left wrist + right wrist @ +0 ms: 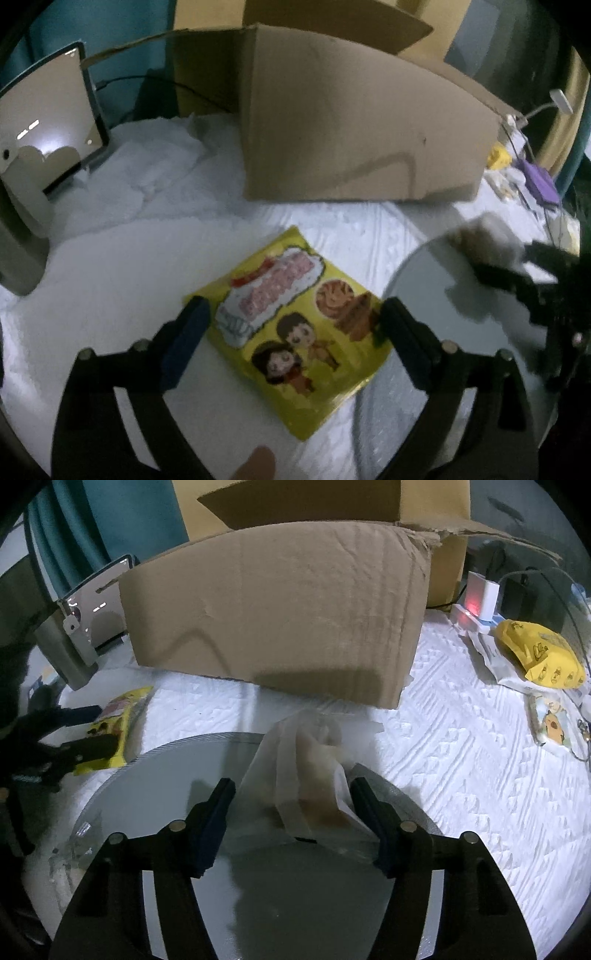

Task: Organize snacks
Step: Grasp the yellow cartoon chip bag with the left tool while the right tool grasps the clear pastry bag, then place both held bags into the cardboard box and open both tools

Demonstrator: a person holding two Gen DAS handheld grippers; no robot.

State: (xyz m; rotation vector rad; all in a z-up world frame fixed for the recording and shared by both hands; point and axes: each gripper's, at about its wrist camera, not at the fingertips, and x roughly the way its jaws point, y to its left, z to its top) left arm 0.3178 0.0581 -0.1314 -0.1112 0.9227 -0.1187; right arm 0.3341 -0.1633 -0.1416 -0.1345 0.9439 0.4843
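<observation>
Both grippers spread: left gripper (293,325) straddles yellow packet (291,332) edges.

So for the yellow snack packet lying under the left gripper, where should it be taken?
Across its two opposite side edges, from above. The yellow snack packet lies flat on the white cloth, and the left gripper, open, already straddles it, one finger at each edge.

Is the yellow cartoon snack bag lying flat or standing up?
Lying flat: the yellow cartoon snack bag rests face-up on the white textured cloth.
</observation>
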